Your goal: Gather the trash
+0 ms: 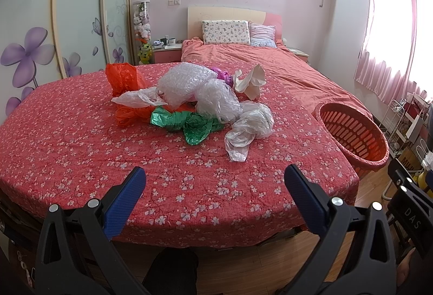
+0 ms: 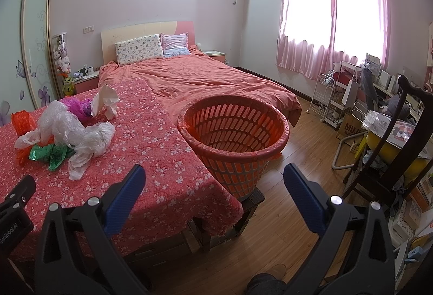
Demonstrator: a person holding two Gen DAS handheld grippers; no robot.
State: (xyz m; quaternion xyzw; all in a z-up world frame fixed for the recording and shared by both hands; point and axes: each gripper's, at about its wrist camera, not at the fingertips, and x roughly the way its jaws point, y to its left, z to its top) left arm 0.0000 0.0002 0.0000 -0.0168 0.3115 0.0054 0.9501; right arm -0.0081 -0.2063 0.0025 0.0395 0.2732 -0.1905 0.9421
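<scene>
A heap of crumpled trash lies on the red flowered cloth [image 1: 81, 148]: an orange bag [image 1: 123, 78], bubble wrap [image 1: 184, 81], a green bag [image 1: 189, 125], a clear bag [image 1: 249, 124], white paper [image 1: 250, 79] and a purple scrap [image 1: 223, 74]. The orange slotted basket [image 2: 235, 138] stands on a dark stool right of the cloth, empty inside as far as I see. My left gripper [image 1: 215, 181] is open, short of the heap, over the cloth's near part. My right gripper [image 2: 215, 181] is open too, in front of the basket. Same heap in the right wrist view: clear bag [image 2: 92, 140].
A bed with a coral quilt [image 2: 189, 78] and pillows [image 2: 139, 48] lies behind. A dark wooden chair [image 2: 389, 154], a white wire rack [image 2: 327, 94] and cluttered shelves fill the right side. Wood floor [image 2: 292, 216] shows around the stool. A wardrobe [image 1: 67, 10] stands at left.
</scene>
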